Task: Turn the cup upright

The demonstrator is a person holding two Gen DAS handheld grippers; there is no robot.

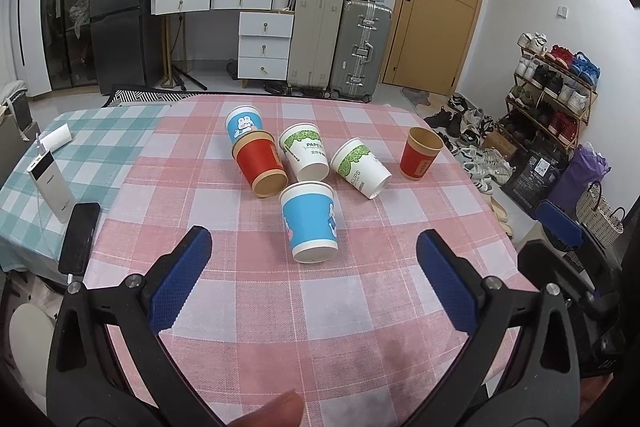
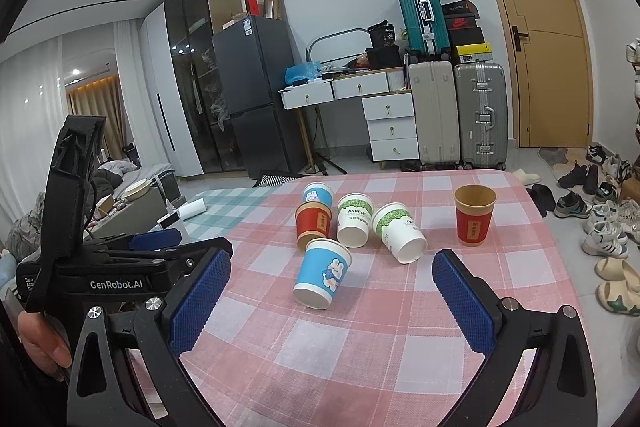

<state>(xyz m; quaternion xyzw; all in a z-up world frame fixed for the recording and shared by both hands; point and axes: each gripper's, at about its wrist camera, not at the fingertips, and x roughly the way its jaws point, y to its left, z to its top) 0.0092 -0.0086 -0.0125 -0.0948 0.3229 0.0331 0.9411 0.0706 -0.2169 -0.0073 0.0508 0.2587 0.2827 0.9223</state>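
Several paper cups lie on their sides on the pink checked table [image 1: 280, 307] [image 2: 360, 347]. A blue bunny cup [image 1: 310, 227] [image 2: 324, 273] lies nearest, base toward me. Behind it lie a red cup [image 1: 260, 163] [image 2: 313, 225], two white green-print cups [image 1: 306, 155] [image 1: 360, 167] [image 2: 354, 223] [image 2: 400, 233] and a second blue cup [image 1: 243, 123] [image 2: 317, 193]. One red cup [image 1: 420, 153] [image 2: 475, 215] stands upright at the right. My left gripper [image 1: 314, 247] and right gripper [image 2: 332, 267] are both open and empty, held short of the cups.
A black phone [image 1: 80, 239] and a white power bank [image 1: 50, 183] lie on the left, on the teal checked cloth [image 1: 96, 147]. Shoes and a rack [image 1: 552, 87] stand to the right of the table. Suitcases and drawers stand behind.
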